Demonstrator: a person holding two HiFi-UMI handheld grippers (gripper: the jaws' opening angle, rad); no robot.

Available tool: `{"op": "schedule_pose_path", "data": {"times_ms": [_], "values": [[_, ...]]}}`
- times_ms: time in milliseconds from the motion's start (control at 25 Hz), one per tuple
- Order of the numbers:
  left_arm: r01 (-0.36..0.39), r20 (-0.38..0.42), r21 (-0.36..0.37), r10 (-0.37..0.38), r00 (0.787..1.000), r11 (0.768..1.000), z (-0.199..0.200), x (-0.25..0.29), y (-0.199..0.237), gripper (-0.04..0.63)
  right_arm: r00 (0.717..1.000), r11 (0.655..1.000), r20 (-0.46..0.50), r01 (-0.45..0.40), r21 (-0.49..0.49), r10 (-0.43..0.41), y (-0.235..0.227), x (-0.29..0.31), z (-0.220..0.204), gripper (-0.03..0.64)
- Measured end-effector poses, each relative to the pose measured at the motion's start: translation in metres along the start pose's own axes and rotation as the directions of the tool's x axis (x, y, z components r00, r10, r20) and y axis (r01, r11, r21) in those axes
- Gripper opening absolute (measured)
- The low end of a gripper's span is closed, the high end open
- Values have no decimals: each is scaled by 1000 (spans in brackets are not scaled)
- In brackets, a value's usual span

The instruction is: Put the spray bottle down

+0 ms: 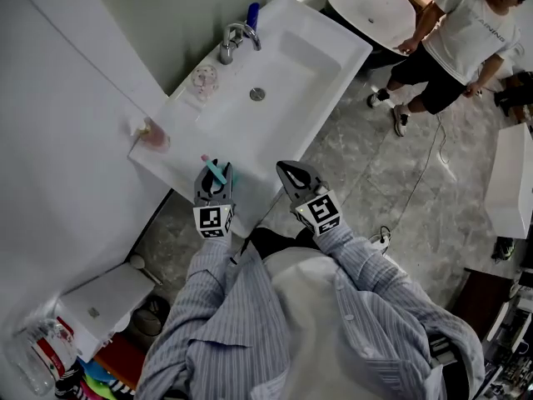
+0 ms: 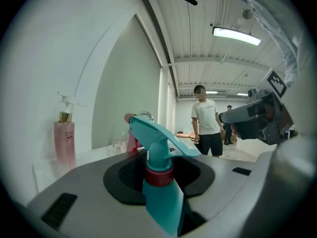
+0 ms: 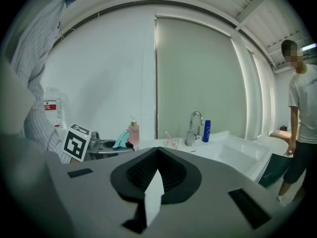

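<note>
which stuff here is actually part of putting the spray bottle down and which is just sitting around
In the job: teal spray bottle, clamped in the left gripper; white sink counter, the likely landing spot.
Just lying about: pink pump bottle, clear glass, tap, blue bottle, bystander in a white t-shirt.

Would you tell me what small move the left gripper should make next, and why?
Probably lower the left gripper slightly toward the washbasin counter: it grips the teal spray bottle by its neck at the counter's front edge, apparently not set down yet.
</note>
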State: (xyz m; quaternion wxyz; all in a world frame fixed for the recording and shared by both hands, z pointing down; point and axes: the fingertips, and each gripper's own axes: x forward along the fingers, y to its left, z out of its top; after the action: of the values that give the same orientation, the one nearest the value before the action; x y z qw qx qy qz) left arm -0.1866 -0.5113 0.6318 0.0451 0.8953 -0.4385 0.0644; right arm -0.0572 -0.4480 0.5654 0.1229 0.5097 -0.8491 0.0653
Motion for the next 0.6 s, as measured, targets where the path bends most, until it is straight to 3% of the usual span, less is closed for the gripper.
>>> {"op": "schedule_pose_path", "data": {"times_ms": [600], "values": [[65,-23,35,-64,998,997,-15,14,-10,138,1000,1000,-25,15,16,-15,-15,-1,-4,15]]}}
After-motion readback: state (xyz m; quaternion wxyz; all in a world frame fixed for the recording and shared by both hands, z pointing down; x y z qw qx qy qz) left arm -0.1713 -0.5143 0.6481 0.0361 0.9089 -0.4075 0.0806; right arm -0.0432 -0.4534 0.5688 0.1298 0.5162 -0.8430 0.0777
